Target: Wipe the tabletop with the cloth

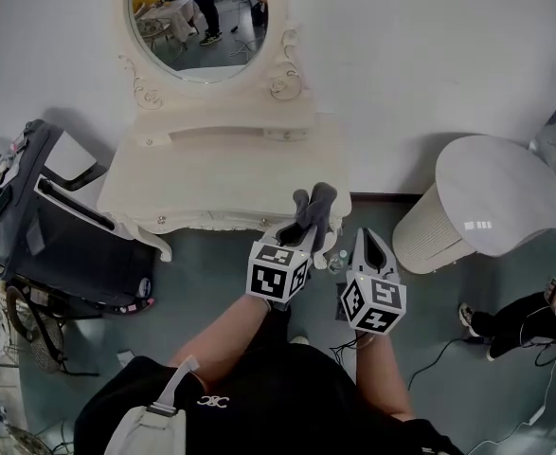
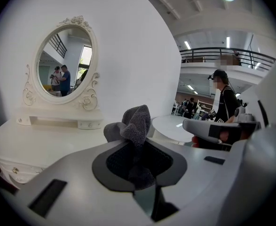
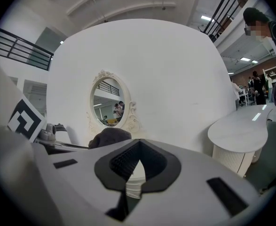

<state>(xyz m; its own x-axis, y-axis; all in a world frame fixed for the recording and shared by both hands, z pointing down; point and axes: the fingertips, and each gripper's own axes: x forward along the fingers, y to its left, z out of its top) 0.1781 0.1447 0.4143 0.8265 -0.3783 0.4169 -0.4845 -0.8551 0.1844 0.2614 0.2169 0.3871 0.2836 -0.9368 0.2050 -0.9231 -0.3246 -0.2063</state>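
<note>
While left tool [image 1: 308, 230] pinches cloth [image 1: 317, 202], right tool [image 1: 368, 237] hovers beside, jaws together.

Head cam steeply down over table [image 1: 211, 178]; gripper cams low at its edge, fwd; all share mirror [image 2: 65, 62].

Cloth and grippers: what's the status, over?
Left gripper shut on cloth. Right gripper shut, empty. Cloth over front edge of tabletop. No obstacle seen.

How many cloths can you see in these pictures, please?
1: a grey cloth pinched in the left claw, near the front right corner of the white dressing table. The right claw holds nothing. Others may be hidden.
</note>
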